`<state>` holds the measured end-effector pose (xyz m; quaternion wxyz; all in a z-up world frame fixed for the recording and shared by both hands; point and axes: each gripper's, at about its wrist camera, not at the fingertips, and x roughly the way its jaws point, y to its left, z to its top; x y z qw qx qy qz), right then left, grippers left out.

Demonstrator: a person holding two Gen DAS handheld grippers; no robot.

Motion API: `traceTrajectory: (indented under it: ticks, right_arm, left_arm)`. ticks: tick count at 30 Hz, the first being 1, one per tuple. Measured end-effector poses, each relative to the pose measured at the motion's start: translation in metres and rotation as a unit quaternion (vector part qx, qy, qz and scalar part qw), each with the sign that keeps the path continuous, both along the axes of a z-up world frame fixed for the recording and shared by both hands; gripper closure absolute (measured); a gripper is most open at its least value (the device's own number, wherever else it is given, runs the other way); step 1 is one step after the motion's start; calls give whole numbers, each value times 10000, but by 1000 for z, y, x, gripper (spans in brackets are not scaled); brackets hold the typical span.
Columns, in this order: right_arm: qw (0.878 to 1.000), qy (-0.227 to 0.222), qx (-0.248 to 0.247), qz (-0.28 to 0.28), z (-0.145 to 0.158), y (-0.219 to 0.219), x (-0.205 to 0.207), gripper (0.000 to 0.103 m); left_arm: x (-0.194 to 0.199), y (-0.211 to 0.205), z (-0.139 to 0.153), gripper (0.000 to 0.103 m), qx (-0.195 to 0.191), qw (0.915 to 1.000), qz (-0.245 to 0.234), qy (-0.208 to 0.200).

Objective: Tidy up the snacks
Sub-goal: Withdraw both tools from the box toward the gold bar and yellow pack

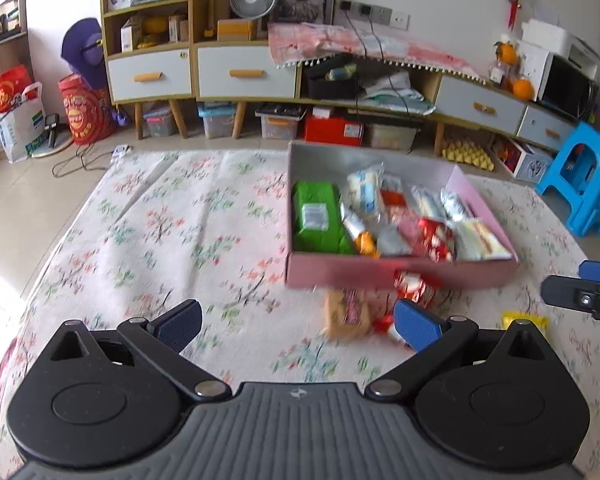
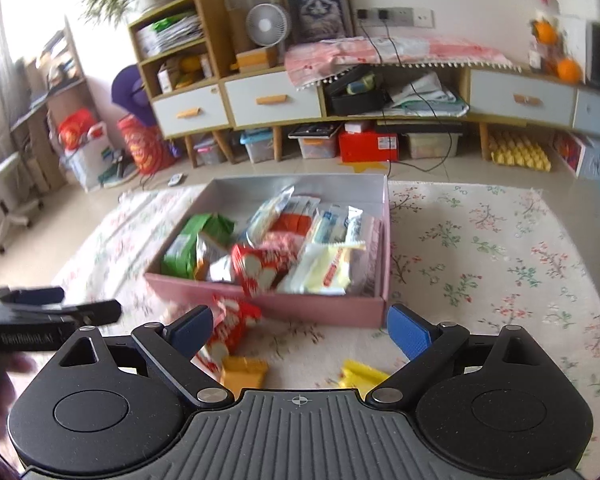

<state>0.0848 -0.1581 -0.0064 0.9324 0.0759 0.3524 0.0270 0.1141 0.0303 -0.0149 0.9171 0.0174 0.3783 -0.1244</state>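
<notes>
Here, with both the left gripper [image 1: 298, 322] and right gripper [image 2: 300, 330] spread wide and empty, best centre over the red-and-white snack packet [image 2: 230, 326] lying just outside the shallow pink cardboard box [image 2: 320, 306] before closing.

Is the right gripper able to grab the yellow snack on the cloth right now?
Probably yes. The right gripper has its fingers wide open with nothing between them, and the yellow snack lies loose on the cloth just below, outside the pink box. Nothing blocks the way.
</notes>
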Motion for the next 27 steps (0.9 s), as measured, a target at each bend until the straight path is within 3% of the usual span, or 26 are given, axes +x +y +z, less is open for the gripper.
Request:
traceTrajectory:
  ticks: [9,19,27]
  right_arm:
    - [9988,108,-476,80,-20,-10,-32,7]
    - [9971,262,-714,64,-38,-25,-53,7]
    - [9924,654,-963,391,-66,-11,-57,7]
  left_arm:
    - [-19,24,-10,0,-160,9996,19,218]
    - [-36,32,-31,0,-8,9991,-157,391]
    - [-48,24,-54,0,203,9972,-301,650]
